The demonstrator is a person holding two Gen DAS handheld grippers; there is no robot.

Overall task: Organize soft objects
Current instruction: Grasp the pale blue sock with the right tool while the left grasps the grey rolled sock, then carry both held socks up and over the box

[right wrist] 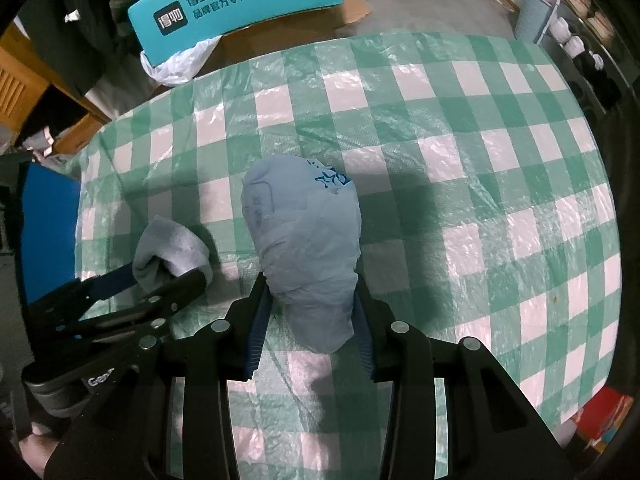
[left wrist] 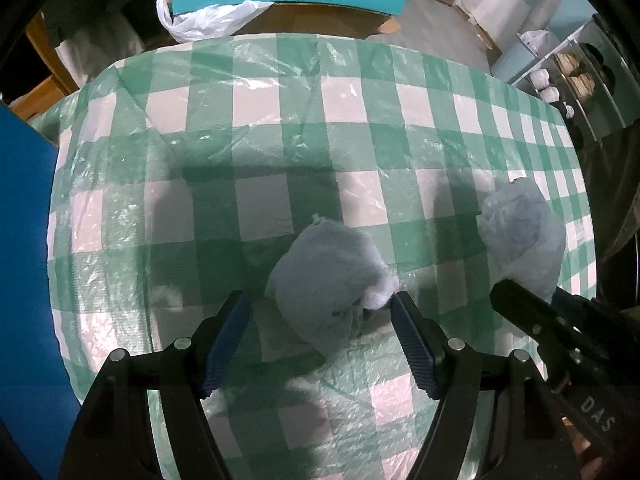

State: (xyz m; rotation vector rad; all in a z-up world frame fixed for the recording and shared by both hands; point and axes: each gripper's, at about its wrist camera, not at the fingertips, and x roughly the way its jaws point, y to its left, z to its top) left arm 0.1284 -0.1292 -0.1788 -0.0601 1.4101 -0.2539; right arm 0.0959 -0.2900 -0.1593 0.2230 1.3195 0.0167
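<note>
**Two tools work soft bundles on a checked desk**

The right tool (right wrist: 312, 312) has its blue-padded jaws pressed against both sides of a pale blue, crumpled plastic-wrapped bundle (right wrist: 306, 248) with dark blue print on its far end. The bundle sticks out forward from between the fingers, above the green-and-white checked plastic cloth covering the desk (right wrist: 460, 152).

To its left, the left tool (left wrist: 320, 326) stands with jaws spread wide around a rolled, light grey-blue fleecy cloth (left wrist: 324, 280). The roll sits on the cloth between the two pads; its frayed white edge is right at the right-hand pad, and the left-hand pad stands clear of it.

Beyond the desk's far edge lies a teal cardboard box (right wrist: 236, 8) with white lettering, beside a white plastic bag (right wrist: 176, 64).
</note>
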